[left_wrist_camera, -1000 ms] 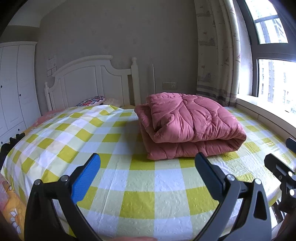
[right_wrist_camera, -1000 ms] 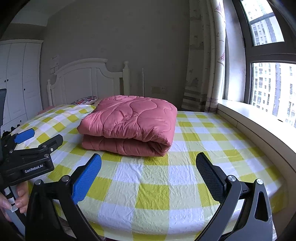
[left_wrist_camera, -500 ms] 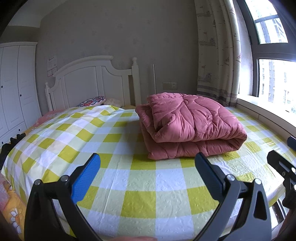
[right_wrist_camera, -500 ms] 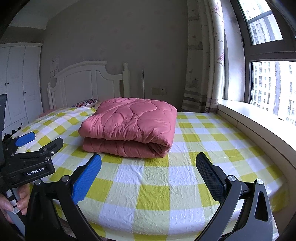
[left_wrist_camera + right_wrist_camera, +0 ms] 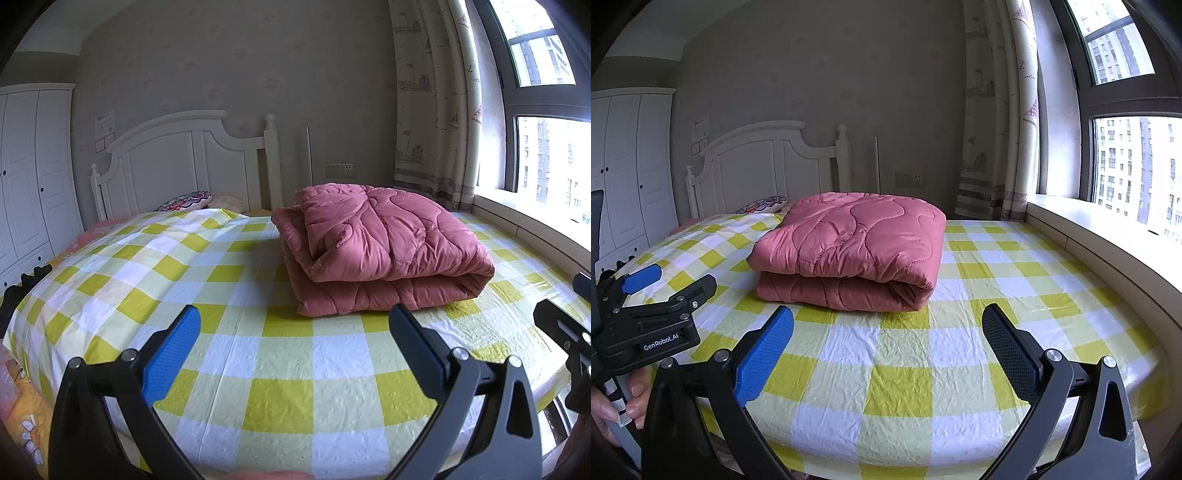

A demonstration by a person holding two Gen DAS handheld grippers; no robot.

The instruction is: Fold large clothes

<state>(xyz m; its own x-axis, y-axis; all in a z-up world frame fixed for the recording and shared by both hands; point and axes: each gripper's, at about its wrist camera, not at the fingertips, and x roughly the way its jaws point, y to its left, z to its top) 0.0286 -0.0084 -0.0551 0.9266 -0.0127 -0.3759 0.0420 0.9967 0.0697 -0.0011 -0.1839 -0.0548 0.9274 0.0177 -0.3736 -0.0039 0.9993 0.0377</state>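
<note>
Left gripper (image 5: 293, 338) is spread wide, blue pad one side, black pad the other, nothing between them, hanging over the near edge of the bed (image 5: 280, 402). Right gripper (image 5: 886, 338) is the same: jaws parted, empty, level with the foot of the mattress. In the right wrist view you can catch the left tool off to the side, with the person's hand (image 5: 617, 406) wrapped round its handle.

Out beyond both sets of fingers, well apart from them, sits the pink quilt (image 5: 380, 247) on the yellow checked sheet (image 5: 905, 391), closer to the window (image 5: 1137, 166) side than to the wardrobe (image 5: 26, 177).

And it looks done, or very nearly. The quilt is doubled over into a thick, compact bundle, at least two fat layers stacked, rounded fold showing at its window-side end. The layered open edges face the wardrobe side, and they look a touch ragged in the left wrist view, so a tidy-up tuck there might be all that remains.

Its long axis runs across the bed, side to side, lying flat, roughly square-on to the headboard (image 5: 177, 162)
</note>
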